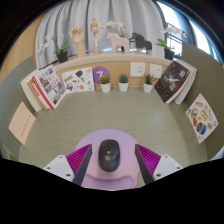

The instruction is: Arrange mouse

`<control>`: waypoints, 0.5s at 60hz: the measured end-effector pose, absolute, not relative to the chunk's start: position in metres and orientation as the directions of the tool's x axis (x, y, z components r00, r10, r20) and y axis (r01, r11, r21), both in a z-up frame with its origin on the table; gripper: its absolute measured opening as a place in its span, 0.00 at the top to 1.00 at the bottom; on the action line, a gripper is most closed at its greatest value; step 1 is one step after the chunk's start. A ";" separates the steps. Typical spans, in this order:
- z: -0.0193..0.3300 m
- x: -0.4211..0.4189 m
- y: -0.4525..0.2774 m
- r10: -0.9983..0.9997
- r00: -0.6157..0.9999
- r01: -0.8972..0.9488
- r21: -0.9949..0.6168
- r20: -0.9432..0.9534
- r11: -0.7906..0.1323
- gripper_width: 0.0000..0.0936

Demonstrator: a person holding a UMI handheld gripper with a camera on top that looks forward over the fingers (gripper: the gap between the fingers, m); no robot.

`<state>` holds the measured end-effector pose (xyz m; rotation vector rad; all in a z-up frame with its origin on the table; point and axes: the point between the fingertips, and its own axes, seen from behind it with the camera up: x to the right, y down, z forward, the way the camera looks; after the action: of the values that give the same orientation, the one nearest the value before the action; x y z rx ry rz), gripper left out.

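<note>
Beige table (pixel 110 115), mouse (pixel 108 154) between spread fingers (pixel 76 160)

round mat (pixel 92 147): near part hidden by mouse (pixel 109 154) | tongs (pixel 108 160): bases cut off

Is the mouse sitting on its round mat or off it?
On it. The black mouse rests on the round purple mouse pad, between the open gripper's fingers, with gaps at both sides.

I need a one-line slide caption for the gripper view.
Black mouse on a round purple mat, standing between the open fingers of the gripper.
</note>
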<state>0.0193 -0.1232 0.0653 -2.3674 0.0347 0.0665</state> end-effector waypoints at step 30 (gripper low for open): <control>0.262 0.071 -0.249 0.035 0.999 -0.008 -0.835 -0.033 -0.550 0.09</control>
<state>0.0709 -0.2493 0.2624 -2.1521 -0.0187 0.0566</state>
